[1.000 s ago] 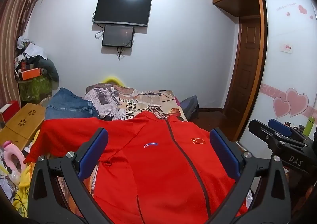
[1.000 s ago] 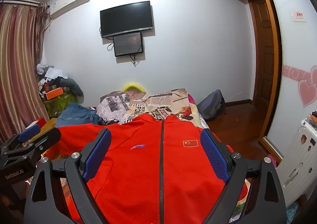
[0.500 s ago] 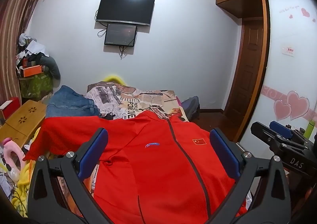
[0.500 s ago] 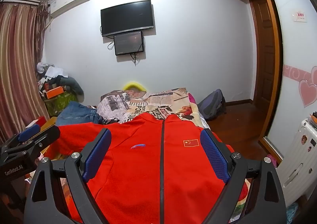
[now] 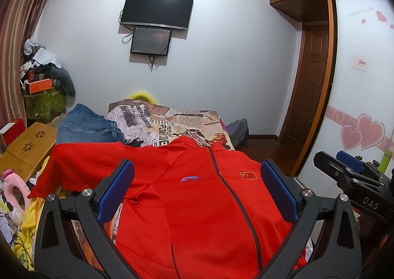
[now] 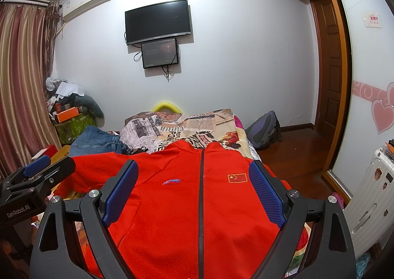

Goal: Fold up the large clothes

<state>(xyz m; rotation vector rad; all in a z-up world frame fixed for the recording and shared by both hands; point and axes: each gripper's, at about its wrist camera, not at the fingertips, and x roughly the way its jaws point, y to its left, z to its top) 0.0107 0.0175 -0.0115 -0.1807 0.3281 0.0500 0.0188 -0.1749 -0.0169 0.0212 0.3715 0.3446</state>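
Far left: striped curtain [image 6: 22, 77], a cluttered pile with an orange box [image 5: 39, 85], a low wooden table [image 5: 27, 148]. Blue jeans [image 5: 88, 128] lie on the bed's left side, just behind the jacket's outstretched sleeve.

Left gripper [image 5: 197, 190] – jaws spread wide, nothing between the blue pads [image 5: 115, 192], held above the garment without touching it.

Centre: red jacket [image 5: 202, 205] lies front-up on the newsprint-pattern bedspread [image 5: 177, 123], zipped, collar toward the far wall, flag patch on one breast, blue logo on the other. Two dark screens [image 6: 158, 21] on the wall beyond.

Right gripper [image 6: 194, 190] – also spread wide, holding nothing, poised over the jacket's chest.

Right: backpack [image 6: 264, 128] on the wood floor, brown door [image 6: 330, 67], white suitcase [image 6: 371, 192].
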